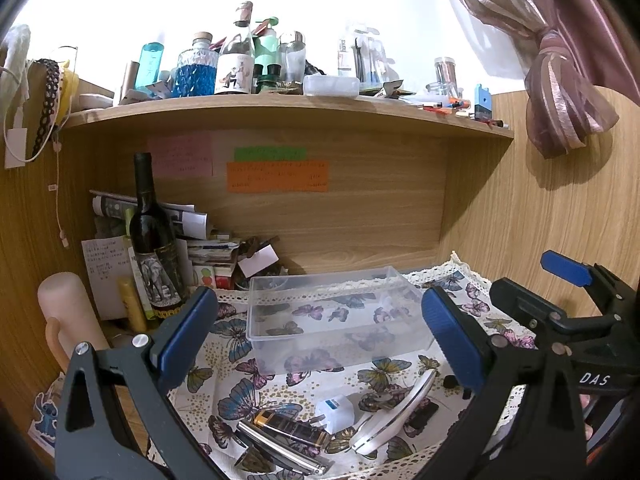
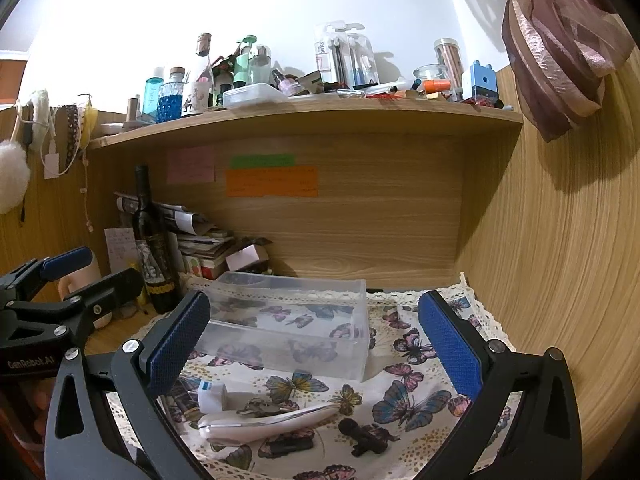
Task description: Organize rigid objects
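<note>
An empty clear plastic box (image 1: pixel 336 320) (image 2: pixel 288 324) stands on a butterfly-print cloth (image 1: pixel 240 344) (image 2: pixel 412 392). In front of it lie a white charger plug (image 1: pixel 335 410) (image 2: pixel 212 396), a white curved device (image 1: pixel 396 416) (image 2: pixel 272 420), a gold-and-black harmonica-like bar (image 1: pixel 292 428), keys (image 2: pixel 260 407) and a small black clip microphone (image 2: pixel 364 438). My left gripper (image 1: pixel 320 340) is open and empty above these items. My right gripper (image 2: pixel 316 340) is open and empty, hovering just short of the box. The right gripper also shows at the right edge of the left wrist view (image 1: pixel 568 304).
A dark wine bottle (image 1: pixel 154 240) (image 2: pixel 154 248), papers and small boxes (image 1: pixel 208 248) crowd the back left. A wooden shelf (image 1: pixel 280 108) (image 2: pixel 304 120) overhead holds several bottles. A wooden wall (image 2: pixel 560 280) bounds the right. A pink cylinder (image 1: pixel 68 312) stands at left.
</note>
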A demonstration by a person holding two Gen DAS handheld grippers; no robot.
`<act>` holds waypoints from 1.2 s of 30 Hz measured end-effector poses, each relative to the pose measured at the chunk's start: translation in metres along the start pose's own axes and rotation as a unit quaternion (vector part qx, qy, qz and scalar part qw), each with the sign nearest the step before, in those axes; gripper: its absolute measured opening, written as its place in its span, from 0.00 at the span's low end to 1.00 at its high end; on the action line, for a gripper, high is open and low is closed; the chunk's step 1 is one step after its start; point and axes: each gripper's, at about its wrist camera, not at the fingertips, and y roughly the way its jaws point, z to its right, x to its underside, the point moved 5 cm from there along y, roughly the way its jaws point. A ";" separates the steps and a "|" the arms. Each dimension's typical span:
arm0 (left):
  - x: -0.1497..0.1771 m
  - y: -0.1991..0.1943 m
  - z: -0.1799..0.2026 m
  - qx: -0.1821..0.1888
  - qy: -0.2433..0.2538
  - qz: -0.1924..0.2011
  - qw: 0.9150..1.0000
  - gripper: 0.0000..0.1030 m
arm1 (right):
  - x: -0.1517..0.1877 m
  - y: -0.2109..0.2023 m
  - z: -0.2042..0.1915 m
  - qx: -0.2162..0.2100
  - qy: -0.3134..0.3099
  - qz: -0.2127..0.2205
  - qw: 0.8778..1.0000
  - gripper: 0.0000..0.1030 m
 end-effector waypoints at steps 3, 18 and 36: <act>-0.001 0.000 0.000 0.000 0.000 0.001 1.000 1.00 | 0.000 0.000 -0.001 0.000 0.001 0.001 1.000 1.00; -0.003 0.001 -0.001 0.002 -0.005 0.000 1.000 1.00 | -0.001 -0.001 -0.003 -0.009 0.007 0.000 1.000 1.00; -0.003 0.000 -0.002 0.002 -0.006 0.001 1.000 1.00 | -0.002 -0.001 -0.005 -0.011 0.007 0.000 1.000 1.00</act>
